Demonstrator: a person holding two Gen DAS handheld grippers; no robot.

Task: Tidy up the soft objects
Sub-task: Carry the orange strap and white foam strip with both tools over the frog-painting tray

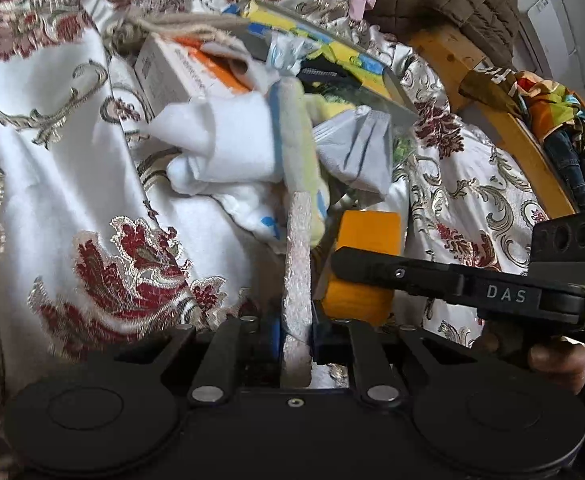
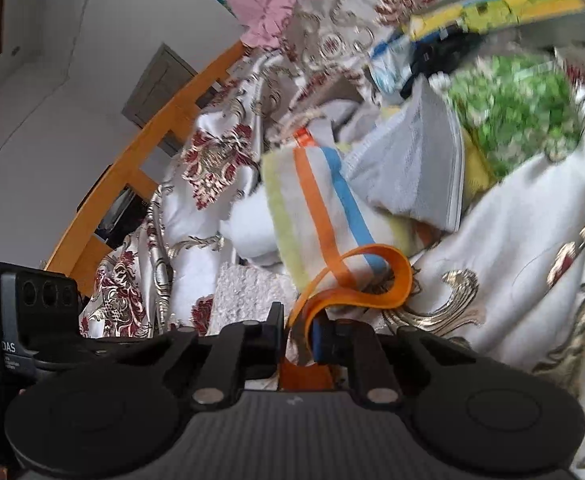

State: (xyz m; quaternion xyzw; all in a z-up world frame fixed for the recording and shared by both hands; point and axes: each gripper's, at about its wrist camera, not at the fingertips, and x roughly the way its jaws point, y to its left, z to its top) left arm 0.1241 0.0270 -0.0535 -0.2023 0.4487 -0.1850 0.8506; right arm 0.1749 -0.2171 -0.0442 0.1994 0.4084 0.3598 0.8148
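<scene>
Striped towel (image 2: 324,208) draped over heap of soft things on brocade bedspread (image 1: 72,184), edge-on in left wrist view. Left hand-held gripper (image 1: 296,332) clamped on towel's white fluffy edge. Right hand-held gripper (image 2: 312,340) pinched tight on towel's orange trim loop (image 2: 372,280). Grey folded cloth (image 2: 412,176) just beside towel, white cloth (image 1: 228,144) touching it on other side. Orange-and-white box (image 1: 180,72) behind heap. Wooden bed rail (image 2: 132,168) beyond.
</scene>
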